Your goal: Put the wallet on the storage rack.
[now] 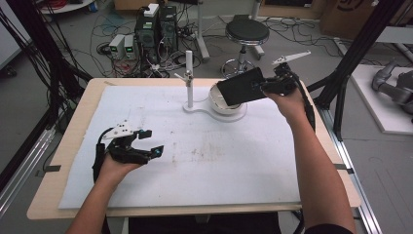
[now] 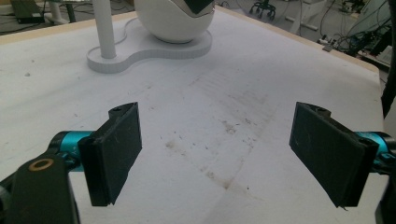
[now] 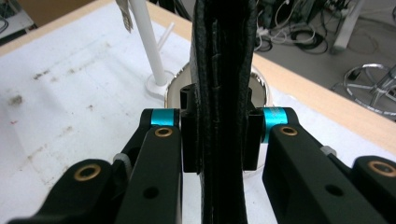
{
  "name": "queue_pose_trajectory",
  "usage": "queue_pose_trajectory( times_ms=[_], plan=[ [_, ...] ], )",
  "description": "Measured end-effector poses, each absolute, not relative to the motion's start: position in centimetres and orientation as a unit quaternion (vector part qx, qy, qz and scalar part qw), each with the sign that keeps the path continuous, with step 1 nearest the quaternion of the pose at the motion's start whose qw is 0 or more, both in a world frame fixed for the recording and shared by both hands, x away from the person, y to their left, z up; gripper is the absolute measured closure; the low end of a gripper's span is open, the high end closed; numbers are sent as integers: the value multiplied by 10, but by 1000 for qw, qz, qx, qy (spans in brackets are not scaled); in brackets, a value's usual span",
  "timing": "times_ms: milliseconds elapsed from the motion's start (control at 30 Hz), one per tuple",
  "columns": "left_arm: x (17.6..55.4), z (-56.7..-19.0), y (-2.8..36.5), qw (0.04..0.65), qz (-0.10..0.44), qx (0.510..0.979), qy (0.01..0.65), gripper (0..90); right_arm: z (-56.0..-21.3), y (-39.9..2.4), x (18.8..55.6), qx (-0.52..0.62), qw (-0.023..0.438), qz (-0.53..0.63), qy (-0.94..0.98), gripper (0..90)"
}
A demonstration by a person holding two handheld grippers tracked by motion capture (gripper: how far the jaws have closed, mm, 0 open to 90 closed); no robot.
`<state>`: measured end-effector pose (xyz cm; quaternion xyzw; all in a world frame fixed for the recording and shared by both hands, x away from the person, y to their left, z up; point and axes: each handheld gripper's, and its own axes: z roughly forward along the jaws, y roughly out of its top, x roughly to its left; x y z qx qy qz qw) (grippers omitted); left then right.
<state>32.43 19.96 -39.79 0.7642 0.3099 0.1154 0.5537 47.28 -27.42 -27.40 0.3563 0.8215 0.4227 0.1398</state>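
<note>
High view: the right gripper (image 1: 265, 87), held up at the far right of the counter (image 1: 78, 117), clamps a flat black wallet (image 1: 241, 86) by one end; the wallet is tilted, clear of the white mat (image 1: 204, 156), and its free end reaches over the white bowl (image 1: 219, 105). The bowl sits on a white base (image 1: 214, 114) from which a thin white post (image 1: 189, 80) rises just beside it. Right gripper view: the wallet (image 3: 224, 93) stands edge-on between the two fingers (image 3: 189, 135), whose pads press flat on both its faces, so the fingers are narrow and hold the wallet; the bowl's rim (image 3: 261, 86) and the post (image 3: 149, 46) lie behind it. High view: the left gripper (image 1: 148, 141) rests low over the near left of the mat, well apart from the wallet and bowl. Left gripper view: its fingers (image 2: 116, 154) stand wide with bare, stained mat (image 2: 219, 140) between them; the base (image 2: 154, 51), post (image 2: 105, 28) and bowl (image 2: 173, 21) appear at the top.
</note>
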Motion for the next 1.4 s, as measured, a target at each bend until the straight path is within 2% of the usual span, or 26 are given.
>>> queue_pose_trajectory(
  times_ms=[500, 567, 667, 800, 967, 1067, 1400],
  plan=[
    [326, -401, 192, 546, 100, 777, 298, 169, -306, -259, 507, 378, 97, 424, 817, 759],
    [326, -401, 191, 548, 98, 776, 298, 169, -308, -259, 508, 386, 106, 423, 813, 744],
    [326, -401, 191, 546, 96, 778, 296, 169, -309, -255, 508, 399, 138, 403, 812, 638],
    [324, -401, 191, 547, 94, 778, 293, 169, -308, -253, 507, 403, 171, 386, 812, 604],
    [324, -401, 190, 548, 92, 779, 289, 170, -302, -260, 504, 415, 210, 386, 797, 519],
    [324, -401, 190, 549, 93, 779, 289, 169, -299, -268, 504, 431, 225, 384, 785, 507],
    [324, -400, 191, 546, 99, 781, 287, 169, -302, -275, 508, 450, 223, 391, 771, 462]
  ],
)
